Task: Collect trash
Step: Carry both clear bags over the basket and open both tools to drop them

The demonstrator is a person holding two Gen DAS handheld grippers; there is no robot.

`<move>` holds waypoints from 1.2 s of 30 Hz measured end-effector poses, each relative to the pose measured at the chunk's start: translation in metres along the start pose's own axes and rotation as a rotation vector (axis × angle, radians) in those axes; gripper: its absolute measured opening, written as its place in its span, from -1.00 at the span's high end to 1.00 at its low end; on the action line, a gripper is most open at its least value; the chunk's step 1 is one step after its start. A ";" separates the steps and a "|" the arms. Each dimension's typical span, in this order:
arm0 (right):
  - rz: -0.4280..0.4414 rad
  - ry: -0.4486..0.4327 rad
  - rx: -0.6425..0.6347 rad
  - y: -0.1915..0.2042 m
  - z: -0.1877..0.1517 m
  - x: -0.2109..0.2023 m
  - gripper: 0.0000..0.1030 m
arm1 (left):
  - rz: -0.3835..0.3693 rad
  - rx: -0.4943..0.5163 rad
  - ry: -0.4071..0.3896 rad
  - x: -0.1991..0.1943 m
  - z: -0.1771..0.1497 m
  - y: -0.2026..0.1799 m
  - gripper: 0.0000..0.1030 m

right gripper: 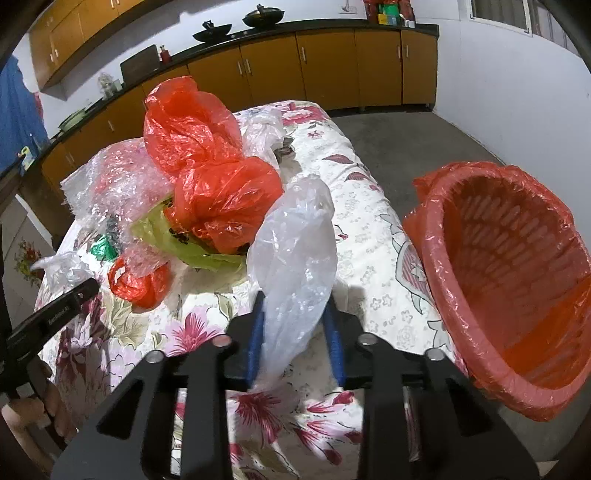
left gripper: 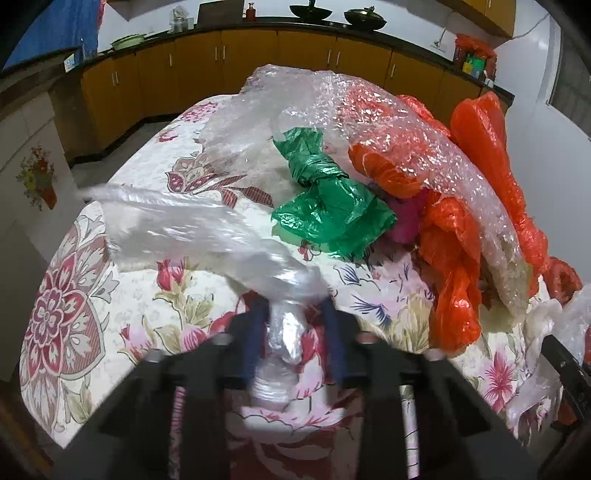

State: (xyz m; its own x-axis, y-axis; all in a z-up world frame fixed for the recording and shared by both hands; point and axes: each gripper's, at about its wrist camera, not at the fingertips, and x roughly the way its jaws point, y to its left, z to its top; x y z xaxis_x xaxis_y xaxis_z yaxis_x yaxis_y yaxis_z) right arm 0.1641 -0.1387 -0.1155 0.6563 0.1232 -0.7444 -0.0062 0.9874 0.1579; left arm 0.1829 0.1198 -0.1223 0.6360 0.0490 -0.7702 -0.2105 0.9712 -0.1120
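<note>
My left gripper (left gripper: 293, 306) is shut on a crumpled clear plastic sheet (left gripper: 177, 221), which trails up and to the left, blurred. My right gripper (right gripper: 295, 299) is shut on a clear plastic bag (right gripper: 295, 240) that stands up between its blue pads. Both are over a table with a floral cloth (left gripper: 147, 177). On it is a pile of trash: a green bag (left gripper: 332, 206), orange bags (right gripper: 207, 177), bubble wrap (left gripper: 369, 110) and a yellow-green bag (right gripper: 173, 240). A red basket (right gripper: 436, 266) lined with a red bag stands off the table's right edge.
Brown kitchen cabinets (right gripper: 332, 62) under a dark counter with woks (right gripper: 262, 16) run along the back wall. Grey floor (right gripper: 406, 140) lies to the right of the table. A white fridge with a flower sticker (left gripper: 37, 177) stands on the left.
</note>
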 end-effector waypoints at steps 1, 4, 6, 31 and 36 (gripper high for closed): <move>0.006 -0.001 0.004 -0.001 0.000 -0.002 0.51 | -0.013 -0.003 0.001 0.000 0.001 0.002 0.64; 0.014 -0.011 0.006 -0.002 0.000 -0.008 0.56 | -0.054 0.000 -0.001 -0.003 0.000 0.006 0.75; 0.015 -0.020 0.005 -0.004 0.000 -0.013 0.57 | -0.071 0.016 -0.015 -0.009 -0.001 0.008 0.77; -0.170 -0.220 0.115 -0.115 0.021 -0.118 0.58 | -0.522 0.359 -0.145 -0.149 -0.001 -0.156 0.78; -0.224 -0.240 0.160 -0.151 0.023 -0.134 0.58 | -0.629 0.444 -0.115 -0.150 -0.008 -0.222 0.78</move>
State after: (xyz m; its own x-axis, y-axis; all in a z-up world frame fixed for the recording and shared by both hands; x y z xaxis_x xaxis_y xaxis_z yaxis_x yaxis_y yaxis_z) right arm 0.0948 -0.3068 -0.0243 0.7863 -0.1398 -0.6018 0.2632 0.9570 0.1216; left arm 0.1283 -0.1055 0.0128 0.6149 -0.5422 -0.5726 0.5174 0.8254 -0.2259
